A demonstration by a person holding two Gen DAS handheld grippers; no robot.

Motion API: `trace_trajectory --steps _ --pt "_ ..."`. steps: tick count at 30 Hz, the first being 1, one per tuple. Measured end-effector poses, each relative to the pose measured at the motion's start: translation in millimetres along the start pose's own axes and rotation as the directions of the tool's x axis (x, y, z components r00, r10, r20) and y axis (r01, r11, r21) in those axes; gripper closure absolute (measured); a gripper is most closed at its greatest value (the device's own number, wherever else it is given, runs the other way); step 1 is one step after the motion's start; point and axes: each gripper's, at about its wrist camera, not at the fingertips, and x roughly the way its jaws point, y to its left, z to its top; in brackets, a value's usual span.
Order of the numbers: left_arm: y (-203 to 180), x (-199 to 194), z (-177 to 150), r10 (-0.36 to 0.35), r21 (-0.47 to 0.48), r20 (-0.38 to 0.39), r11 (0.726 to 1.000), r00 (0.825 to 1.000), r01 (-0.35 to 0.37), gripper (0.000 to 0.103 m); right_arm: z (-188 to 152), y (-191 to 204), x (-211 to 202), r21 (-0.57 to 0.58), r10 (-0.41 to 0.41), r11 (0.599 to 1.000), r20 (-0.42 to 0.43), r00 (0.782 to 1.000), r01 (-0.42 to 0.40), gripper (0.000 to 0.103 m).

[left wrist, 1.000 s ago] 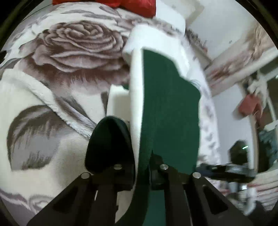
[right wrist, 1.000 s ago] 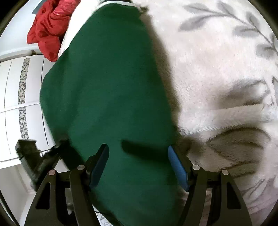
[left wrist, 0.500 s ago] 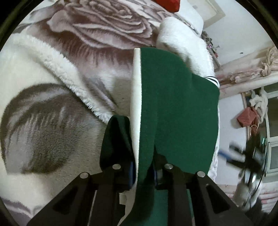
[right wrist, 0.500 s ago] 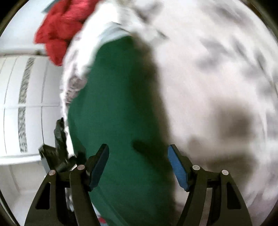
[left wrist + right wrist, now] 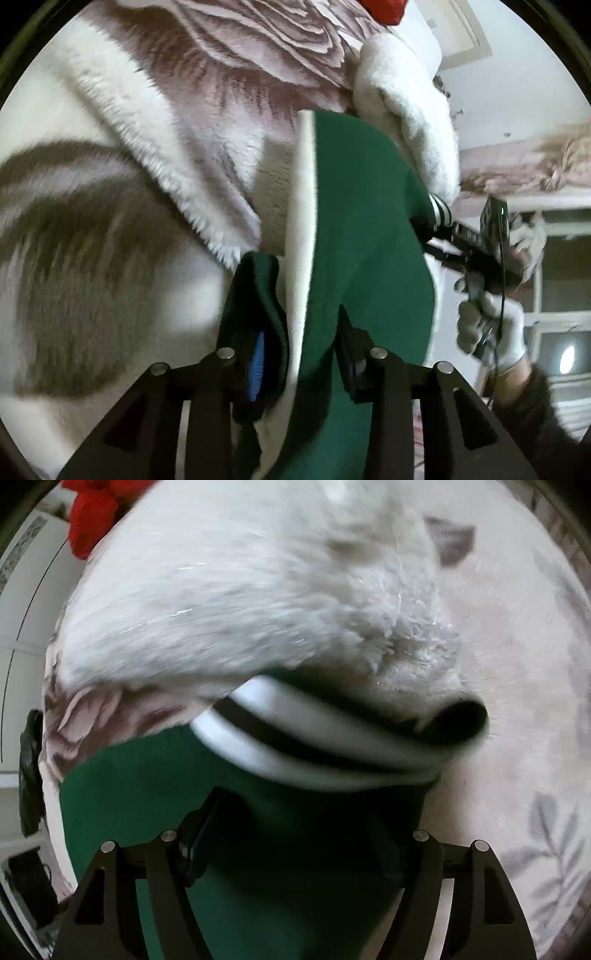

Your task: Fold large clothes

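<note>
A dark green garment [image 5: 354, 236] with a white inner edge and a black-and-white striped band [image 5: 295, 746] lies over a fluffy flowered blanket [image 5: 110, 206]. My left gripper [image 5: 301, 354] is shut on a fold of the green garment near its white edge. My right gripper [image 5: 295, 845] is open, its fingers spread over the green cloth just short of the striped band; it also shows in the left wrist view [image 5: 480, 254], held by a gloved hand at the garment's far edge.
A thick white fold of the blanket [image 5: 240, 602] rises right behind the striped band. A red cloth [image 5: 92, 513] lies at the far end of the bed. White cupboards [image 5: 22, 602] stand to the left and a window [image 5: 561, 295] to the right.
My right gripper has moved forward over the green garment to its striped band, still open. My left gripper has kept its hold and moved down closer to the blanket.
</note>
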Motion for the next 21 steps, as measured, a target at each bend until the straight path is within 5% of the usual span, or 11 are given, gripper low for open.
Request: trace_trajectory --steps 4,8,10,11,12,14,16,19,21 --pt "4.4 -28.8 -11.4 -0.062 -0.043 0.057 0.997 0.996 0.064 0.05 -49.7 -21.8 -41.5 0.096 0.24 0.965 0.027 0.97 -0.242 0.028" --pt "0.9 -13.1 -4.7 0.023 0.004 0.053 1.0 0.998 -0.023 0.045 -134.5 -66.9 -59.7 0.203 0.345 0.916 0.045 0.937 -0.347 0.028" --pt "-7.9 4.2 -1.5 0.008 0.051 0.057 0.999 0.998 -0.011 0.054 -169.2 -85.1 -56.8 0.269 0.354 0.898 0.033 0.935 -0.349 0.028" --pt "-10.2 10.4 -1.5 -0.033 0.058 0.04 0.998 0.999 0.03 0.085 -189.5 -94.0 -54.6 0.311 0.353 0.886 0.029 0.935 -0.344 0.028" --pt "-16.7 16.6 0.2 -0.064 0.069 0.039 0.996 0.997 0.061 0.086 -208.1 -100.9 -55.4 0.336 0.36 0.876 0.025 0.933 -0.347 0.028" --pt "-19.8 23.4 2.6 -0.022 0.112 0.052 0.994 0.998 0.016 0.085 -240.8 -107.8 -51.3 0.373 0.345 0.869 0.013 0.938 -0.325 0.028" --pt "-2.3 23.5 6.1 -0.049 0.061 0.035 0.997 0.998 0.046 0.08 -264.3 -110.4 -52.1 0.395 0.33 0.867 -0.002 0.944 -0.302 0.028" --pt "4.2 1.7 -1.7 -0.088 0.016 0.015 0.996 0.996 0.088 0.08 -316.9 -119.3 -63.1 0.429 0.327 0.86 -0.05 0.944 -0.276 0.028" --pt "-2.8 -22.0 -17.7 -0.089 0.038 0.016 0.995 0.996 0.088 0.07 -346.1 -99.5 -56.0 0.424 0.326 0.867 -0.089 0.941 -0.26 0.028"
